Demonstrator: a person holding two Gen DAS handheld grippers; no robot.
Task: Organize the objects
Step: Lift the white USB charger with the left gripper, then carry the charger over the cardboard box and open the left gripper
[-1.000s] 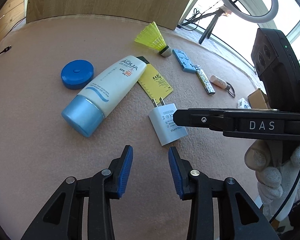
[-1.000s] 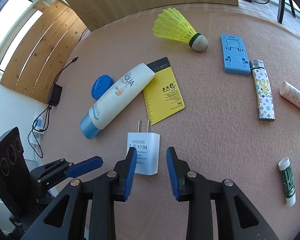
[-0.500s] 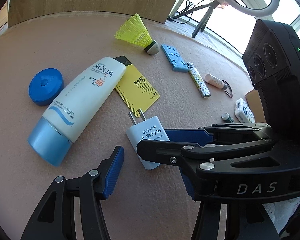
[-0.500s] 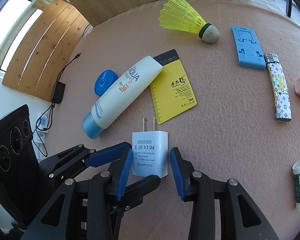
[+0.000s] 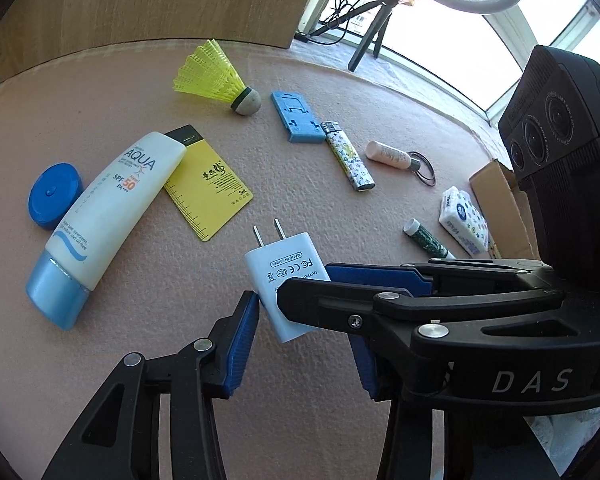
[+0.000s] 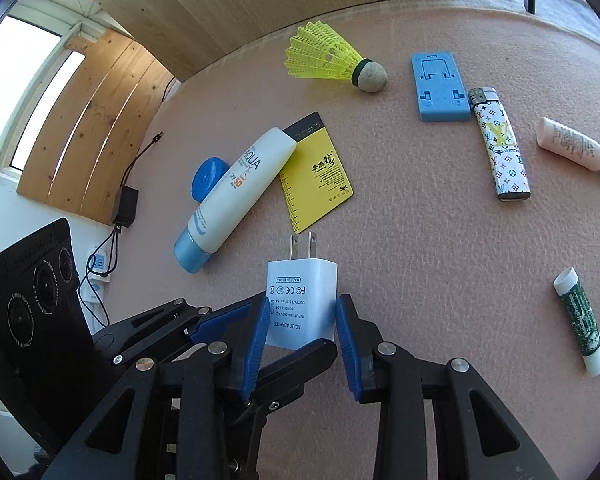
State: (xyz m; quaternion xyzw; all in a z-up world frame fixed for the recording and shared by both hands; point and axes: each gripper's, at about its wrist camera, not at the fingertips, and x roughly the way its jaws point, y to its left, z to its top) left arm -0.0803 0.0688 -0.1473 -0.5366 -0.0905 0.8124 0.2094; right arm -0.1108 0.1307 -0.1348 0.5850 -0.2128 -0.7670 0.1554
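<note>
Right gripper (image 6: 302,320) just closed in and now pinches the charger (image 6: 301,304) below the yellow card (image 6: 318,176); left gripper (image 5: 304,344) slid underneath, spread wide. Lift looks next.

glossy plastic charger (image 6: 301,303); rough matt tabletop (image 6: 440,240).

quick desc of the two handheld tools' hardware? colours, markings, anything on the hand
Both the left tool and the right tool are black plastic scissor linkages with silver rivets and ribbed blue fingertip pads. The right tool's body reads "DAS" in white and carries a black multi-lens camera block with a green LED. A white knit glove shows under it.
</note>
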